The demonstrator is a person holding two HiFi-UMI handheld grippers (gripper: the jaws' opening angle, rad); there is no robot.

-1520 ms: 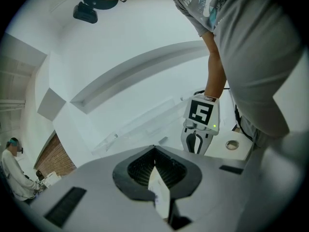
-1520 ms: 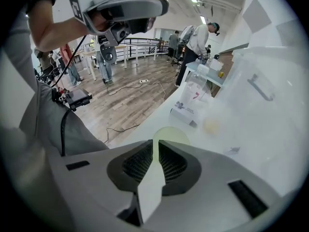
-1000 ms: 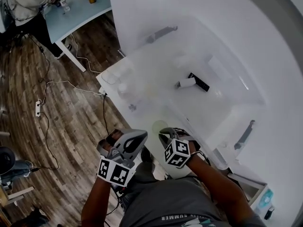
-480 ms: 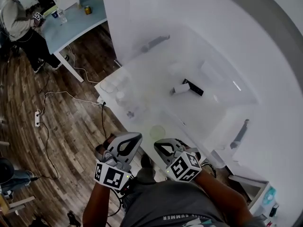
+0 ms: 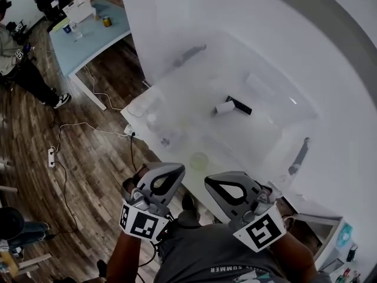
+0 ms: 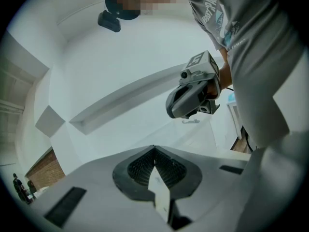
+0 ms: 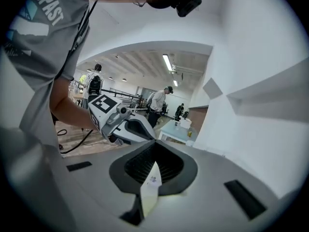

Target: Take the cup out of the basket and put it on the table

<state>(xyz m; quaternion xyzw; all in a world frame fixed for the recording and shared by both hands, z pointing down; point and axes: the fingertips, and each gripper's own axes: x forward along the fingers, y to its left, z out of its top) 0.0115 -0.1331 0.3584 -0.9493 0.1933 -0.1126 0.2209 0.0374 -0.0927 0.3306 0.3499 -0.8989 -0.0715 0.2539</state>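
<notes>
Washed-out table (image 5: 177, 158), perhaps a pale cup (image 5: 198, 161) near its edge

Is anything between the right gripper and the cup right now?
Nothing visible does. The right gripper, shut and empty, is just short of the pale green cup, with open space between them. Where the near wall of the clear basket runs is too faint to tell.
</notes>
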